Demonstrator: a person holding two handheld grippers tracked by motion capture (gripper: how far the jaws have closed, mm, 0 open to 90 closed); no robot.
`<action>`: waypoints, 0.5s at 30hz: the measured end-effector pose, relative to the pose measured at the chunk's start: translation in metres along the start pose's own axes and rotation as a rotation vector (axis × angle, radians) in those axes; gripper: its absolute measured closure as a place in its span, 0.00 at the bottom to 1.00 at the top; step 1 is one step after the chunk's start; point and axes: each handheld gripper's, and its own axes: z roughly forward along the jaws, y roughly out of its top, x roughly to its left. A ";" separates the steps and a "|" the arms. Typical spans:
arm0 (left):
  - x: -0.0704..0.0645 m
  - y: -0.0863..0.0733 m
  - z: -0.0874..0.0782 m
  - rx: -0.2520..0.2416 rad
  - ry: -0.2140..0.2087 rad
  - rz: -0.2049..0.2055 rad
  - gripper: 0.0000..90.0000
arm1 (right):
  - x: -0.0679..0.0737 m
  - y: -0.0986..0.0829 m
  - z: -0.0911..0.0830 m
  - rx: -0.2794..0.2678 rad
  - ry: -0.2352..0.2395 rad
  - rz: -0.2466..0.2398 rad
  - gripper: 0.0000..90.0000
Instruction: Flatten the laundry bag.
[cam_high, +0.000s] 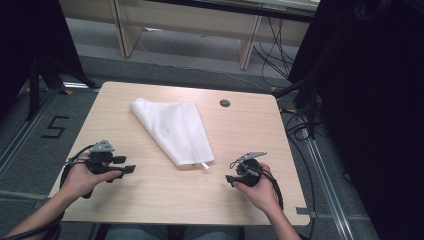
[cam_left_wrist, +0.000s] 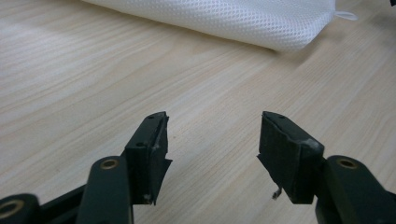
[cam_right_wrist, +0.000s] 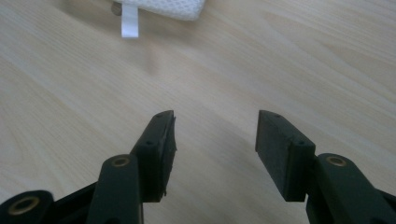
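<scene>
While a person is holding the left gripper (cam_high: 131, 169) and right gripper (cam_high: 229, 178) near the table's (cam_high: 240, 135) front edge, jaws parted and empty, a white mesh bag (cam_high: 174, 129) is lying untouched mid-table, between them; handling apparently not yet begun.

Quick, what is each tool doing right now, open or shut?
Left tool: open, holding nothing.
Right tool: open, holding nothing.

One white mesh bag (cam_high: 172, 130), two grippers (cam_high: 125, 170) (cam_high: 230, 178)
</scene>
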 end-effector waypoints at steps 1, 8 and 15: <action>0.000 0.000 0.000 0.000 0.000 0.000 0.48 | 0.000 0.000 0.000 0.000 0.000 0.000 0.54; -0.005 0.003 0.002 0.025 -0.008 0.009 0.59 | -0.003 0.002 -0.001 0.007 0.014 0.029 0.57; -0.014 0.006 -0.003 0.057 -0.015 0.082 0.80 | 0.003 0.004 -0.003 0.003 0.015 0.012 0.59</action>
